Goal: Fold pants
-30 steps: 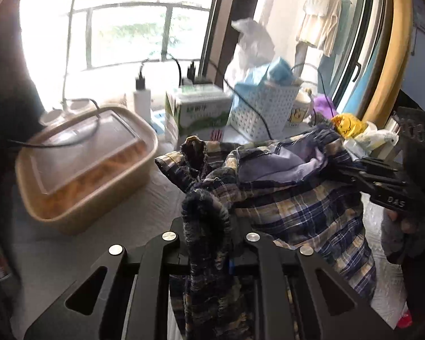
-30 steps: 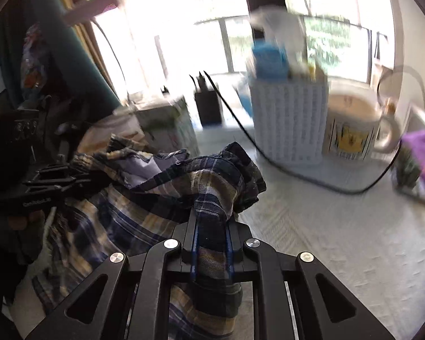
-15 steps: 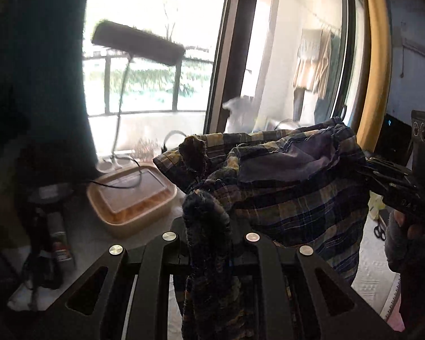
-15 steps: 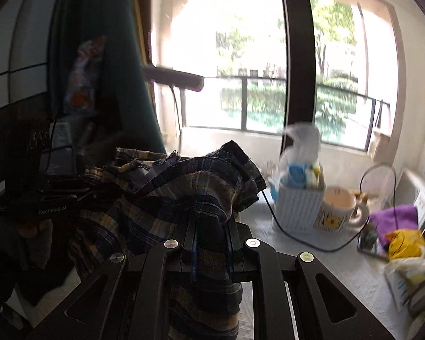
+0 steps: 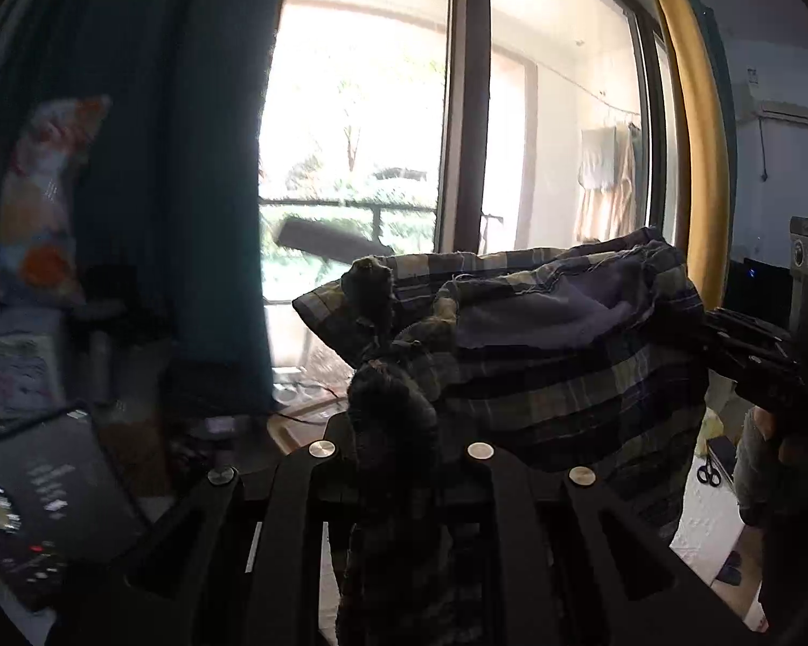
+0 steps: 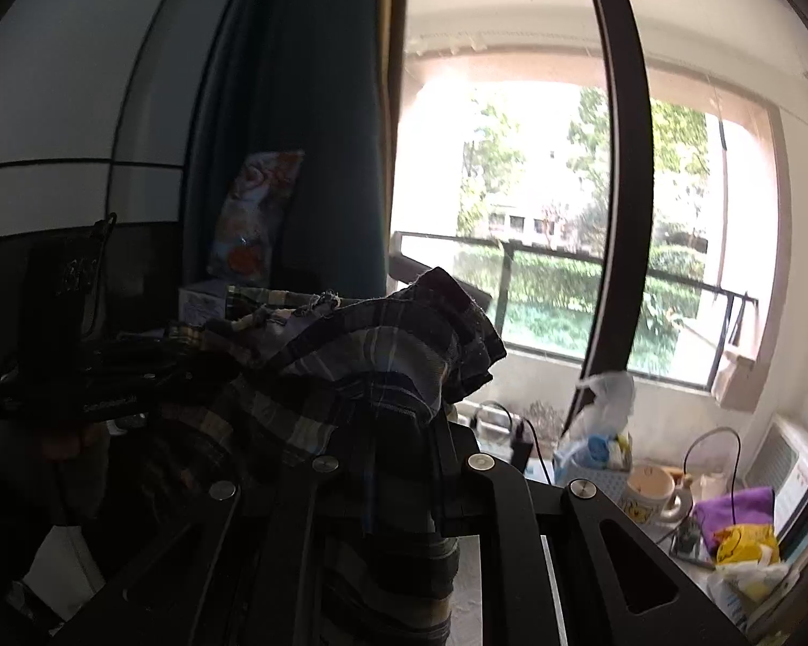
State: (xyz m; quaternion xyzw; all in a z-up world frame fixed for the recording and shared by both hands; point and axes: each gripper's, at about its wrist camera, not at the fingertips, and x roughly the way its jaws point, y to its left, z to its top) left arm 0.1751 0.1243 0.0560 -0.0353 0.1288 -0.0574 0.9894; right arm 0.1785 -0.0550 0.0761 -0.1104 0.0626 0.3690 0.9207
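The pants (image 5: 555, 360) are dark blue and tan plaid, held up in the air between both grippers. My left gripper (image 5: 398, 430) is shut on a bunched end of the waistband. My right gripper (image 6: 398, 463) is shut on the other end of the pants (image 6: 371, 355). The cloth hangs slack between them and drapes down below both jaws. The right gripper also shows at the right edge of the left wrist view (image 5: 749, 355), and the left gripper at the left of the right wrist view (image 6: 108, 382). The legs of the pants are hidden below.
A large window (image 6: 565, 247) and dark blue curtain (image 5: 188, 161) lie ahead. Low at the right are a white basket (image 6: 592, 457), a mug (image 6: 649, 492), a purple cloth (image 6: 732, 508) and cables. A dark box (image 5: 43, 500) sits at lower left.
Both grippers have risen and tilted upward with the pants. The table and the tan container have dropped out of the left view; the window and curtain now fill both views.
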